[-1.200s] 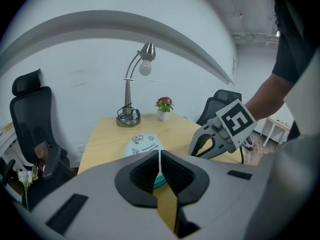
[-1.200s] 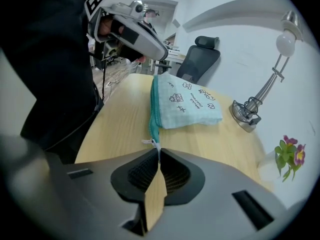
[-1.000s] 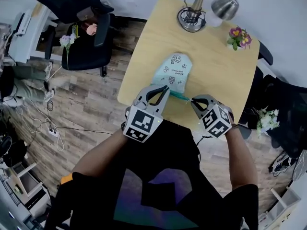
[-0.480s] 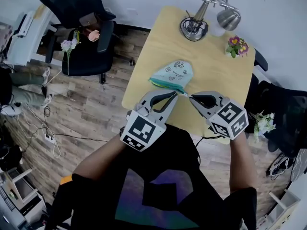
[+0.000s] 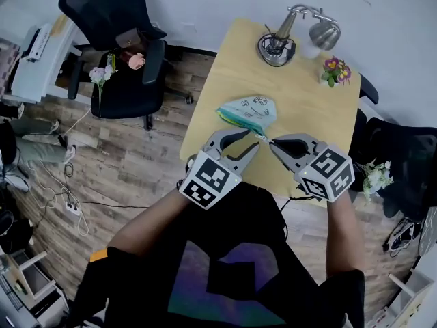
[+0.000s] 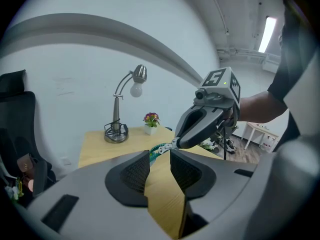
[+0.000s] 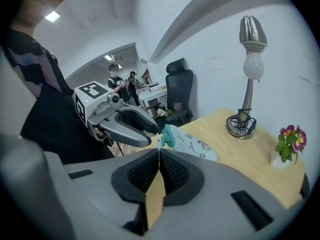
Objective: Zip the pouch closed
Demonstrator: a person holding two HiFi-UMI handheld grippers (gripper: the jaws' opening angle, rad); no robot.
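Observation:
A mint pouch [image 5: 250, 109] with printed figures and a teal zipper lies on the wooden table [image 5: 307, 115], its near end raised toward the grippers. My right gripper [image 5: 272, 142] is shut on the small metal zipper pull [image 5: 263, 138]; its jaws have just been closing on it. In the right gripper view the pull [image 7: 159, 143] sits at the pad tips, with the pouch [image 7: 192, 144] beyond. My left gripper [image 5: 252, 139] is beside it; its jaws have just been opening and nothing is gripped between them. The pouch's teal edge [image 6: 155, 151] shows just past the left gripper's pads [image 6: 137, 171].
A chrome desk lamp [image 5: 278, 43] and a small flower pot [image 5: 336, 70] stand at the table's far side. A black office chair [image 5: 126, 60] is on the wooden floor to the left. The table's near edge runs right under both grippers.
The left gripper's jaws have opened and let go of the pouch's end. Both grippers have risen, the right one more, still holding the zipper pull.

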